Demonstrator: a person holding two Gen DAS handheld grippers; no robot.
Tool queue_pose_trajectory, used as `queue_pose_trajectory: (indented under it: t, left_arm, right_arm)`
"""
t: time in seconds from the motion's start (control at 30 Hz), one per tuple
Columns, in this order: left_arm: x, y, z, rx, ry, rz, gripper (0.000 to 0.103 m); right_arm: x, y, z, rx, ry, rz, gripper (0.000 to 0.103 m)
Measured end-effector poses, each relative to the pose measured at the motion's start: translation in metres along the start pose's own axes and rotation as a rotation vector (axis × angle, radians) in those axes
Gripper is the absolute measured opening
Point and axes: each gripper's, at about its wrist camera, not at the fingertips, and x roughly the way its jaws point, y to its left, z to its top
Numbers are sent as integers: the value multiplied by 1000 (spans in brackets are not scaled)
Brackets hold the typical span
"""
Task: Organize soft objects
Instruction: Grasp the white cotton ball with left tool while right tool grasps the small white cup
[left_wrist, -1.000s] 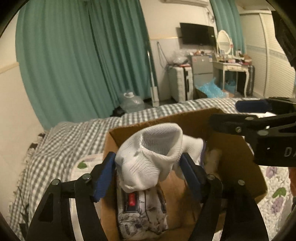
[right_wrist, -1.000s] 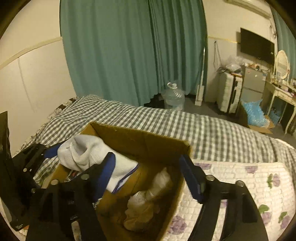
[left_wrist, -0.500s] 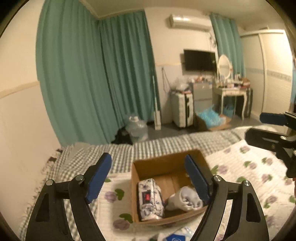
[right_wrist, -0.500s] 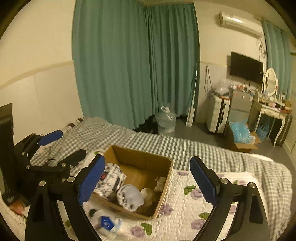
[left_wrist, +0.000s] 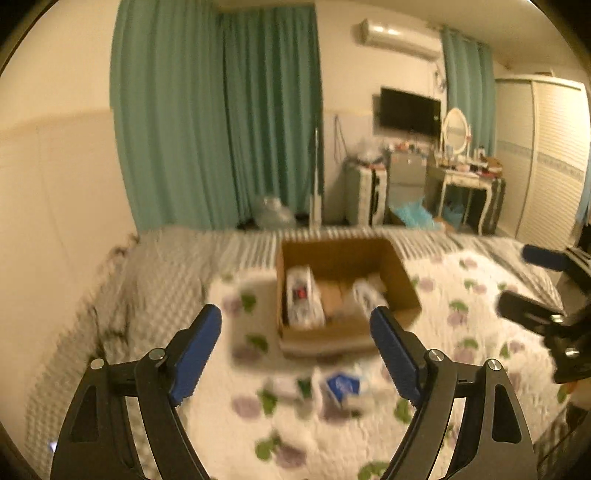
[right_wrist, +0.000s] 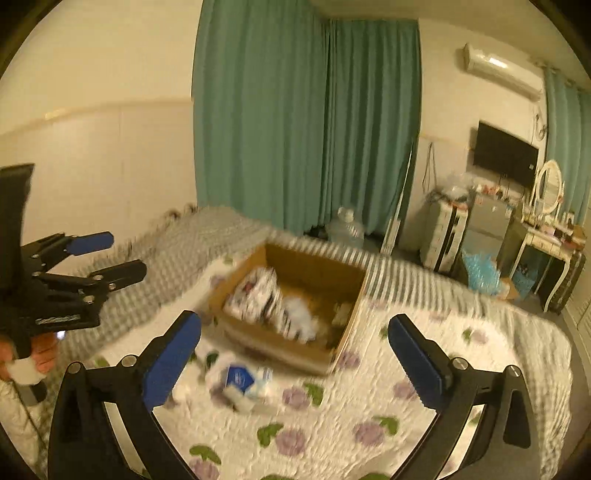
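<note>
An open cardboard box (left_wrist: 402, 291) (right_wrist: 280, 347) sits on the flowered quilt. Inside lie a printed tissue pack (left_wrist: 303, 295) (right_wrist: 255, 299) and a white sock (left_wrist: 367, 293) (right_wrist: 301, 319). A white packet with a blue label (left_wrist: 341, 386) (right_wrist: 240, 376) lies on the quilt in front of the box. My left gripper (left_wrist: 295, 350) is open and empty, pulled back above the quilt; it also shows at the left of the right wrist view (right_wrist: 107, 254). My right gripper (right_wrist: 293, 354) is open and empty; it also shows at the right of the left wrist view (left_wrist: 528, 280). Both views are blurred.
A grey checked blanket (left_wrist: 166, 266) covers the far side of the bed. Teal curtains (left_wrist: 221, 129), a water jug (right_wrist: 345, 229), a suitcase (left_wrist: 365, 199) and a dressing table (left_wrist: 469, 184) stand beyond the bed. The wall (right_wrist: 92, 166) is at the left.
My left gripper let go of the white sock, which now lies in the box. Both grippers have drawn back and up, away from the box, and are still moving.
</note>
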Motion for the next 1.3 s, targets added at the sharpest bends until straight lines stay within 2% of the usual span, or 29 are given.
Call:
queue_pose_trajectory:
  t: [0.13,0.23,0.4,0.47,0.57,0.67,0.8,0.87,0.93,1.17,1.2,1.23,1.3]
  left_arm:
    - [28,-4,-48,-24,90,-8,84]
    - [59,-8,-85,-25,189,14,84]
    - [87,-3,-138,-55,277,49,84]
    - [95,0,-150,-58,328,62,84]
    - [100,8,-162,-108,380,18,84]
    - [106,13,-172,-127,417,8,84]
    - [113,7,-179,-101,470,-26,83]
    - [115,5,-180,-87,478,-33,83]
    - [117,3,-182,-79,487,-40,81]
    - [134,-7,-188,-15,509,-34,81]
    - [140,-9,-190,-4,516,-23,81]
    - [145,-10,-191,1,525,-14,80]
    - [150,-11,-191,-1,528,-9,67]
  right_arm:
    - [46,4,-39,45,121,60,102]
    - [82,8,-69,52,219,55,102]
    - [119,15,-99,55,308,67,102]
    - [134,20,-107,37,341,68,102]
    - [153,30,-116,20,372,87,102]
    - [171,37,-123,23,406,111,100]
    - [193,45,-136,6,467,156,81]
    - [203,46,-142,-8,493,146,75]
    - [208,44,-147,-16,506,140,61]
    - [203,43,-145,-44,478,134,43]
    - [200,44,-145,-52,469,134,36]
    - [198,46,-144,-58,460,138,30]
    - [192,49,-140,-72,441,147,26]
